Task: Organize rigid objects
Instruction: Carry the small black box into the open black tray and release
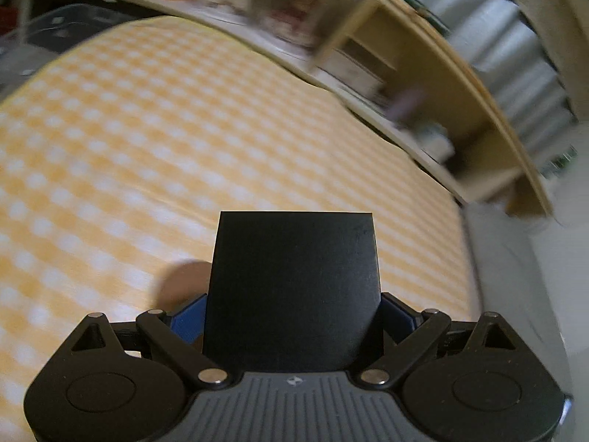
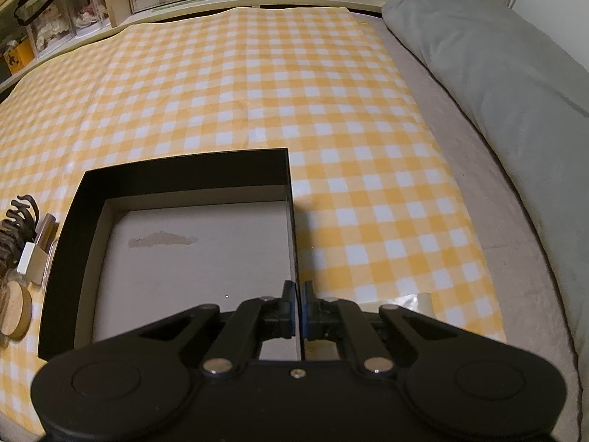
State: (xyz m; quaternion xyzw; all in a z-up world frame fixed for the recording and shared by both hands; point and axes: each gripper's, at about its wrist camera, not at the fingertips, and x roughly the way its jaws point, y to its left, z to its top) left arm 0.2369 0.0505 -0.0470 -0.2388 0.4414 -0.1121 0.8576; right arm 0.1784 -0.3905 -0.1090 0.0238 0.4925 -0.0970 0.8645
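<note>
My left gripper [image 1: 292, 313] is holding a black box [image 1: 292, 287] between its wide-apart fingers, above the checked cloth [image 1: 184, 129]. My right gripper [image 2: 298, 313] is pinching the open box's [image 2: 184, 258] wall at 3 o'clock, fingers nearly together.

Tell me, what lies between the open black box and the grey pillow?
Only bare yellow checked cloth and a strip of beige sheet separate the black box from the grey pillow, in the right wrist view.
</note>
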